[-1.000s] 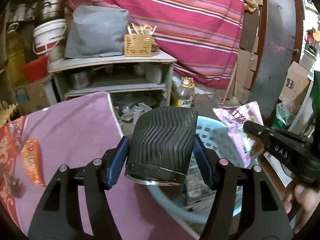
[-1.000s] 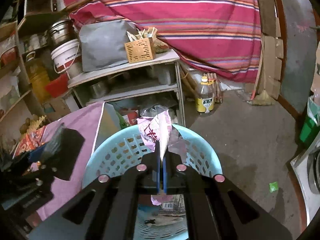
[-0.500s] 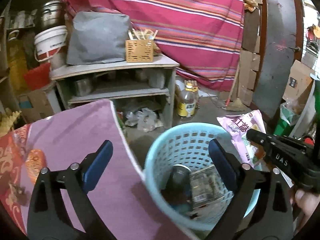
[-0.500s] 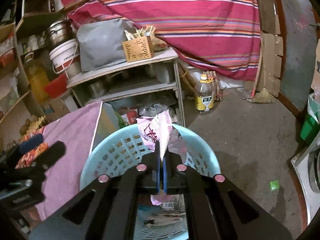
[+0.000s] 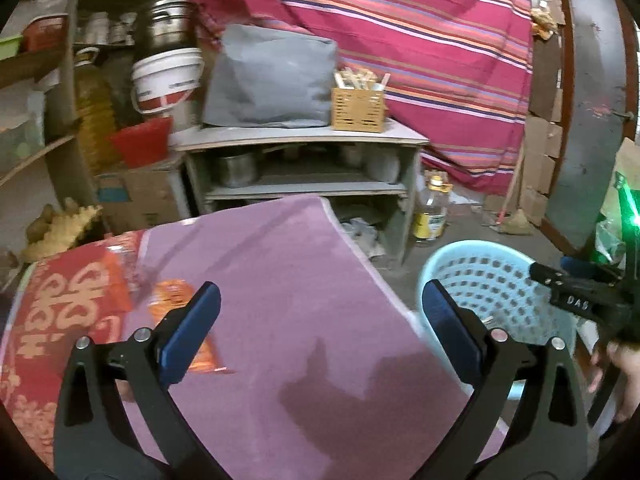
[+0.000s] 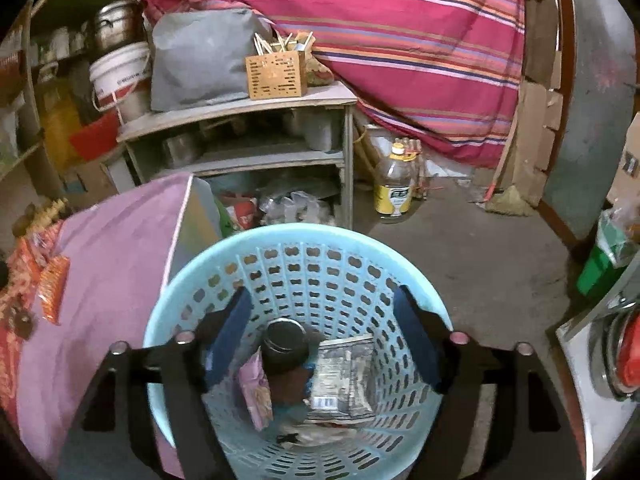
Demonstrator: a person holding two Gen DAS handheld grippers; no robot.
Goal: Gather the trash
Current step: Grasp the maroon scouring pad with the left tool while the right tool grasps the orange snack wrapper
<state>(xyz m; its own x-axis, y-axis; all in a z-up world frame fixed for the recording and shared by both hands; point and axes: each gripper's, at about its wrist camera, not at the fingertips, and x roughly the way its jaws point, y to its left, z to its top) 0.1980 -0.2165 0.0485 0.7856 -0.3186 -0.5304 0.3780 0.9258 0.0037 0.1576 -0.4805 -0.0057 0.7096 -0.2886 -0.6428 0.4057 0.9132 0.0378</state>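
Note:
My right gripper (image 6: 322, 300) hangs over the light blue basket (image 6: 416, 308), its jaws opening with nothing between them. Down in the basket lie a pink snack wrapper (image 6: 256, 392), a black ribbed cup (image 6: 286, 344) and a silvery packet (image 6: 344, 380). My left gripper (image 5: 320, 300) is above the purple tablecloth (image 5: 288, 280), its jaws opening wide and empty. An orange snack wrapper (image 5: 176, 300) lies on the cloth, partly behind the left finger. In the left wrist view the basket (image 5: 500, 280) stands to the right, below the table's edge.
A grey shelf unit (image 6: 240, 112) with pots and a wooden box stands behind the basket. An oil bottle (image 6: 394, 188) sits on the concrete floor. More orange wrappers (image 6: 52, 292) lie on the red patterned cloth at the table's left. A hand (image 5: 624, 364) holds the right tool.
The left gripper let go of the black cup, which dropped into the basket, then swung left over the table. The right gripper opened and the pink wrapper fell into the basket.

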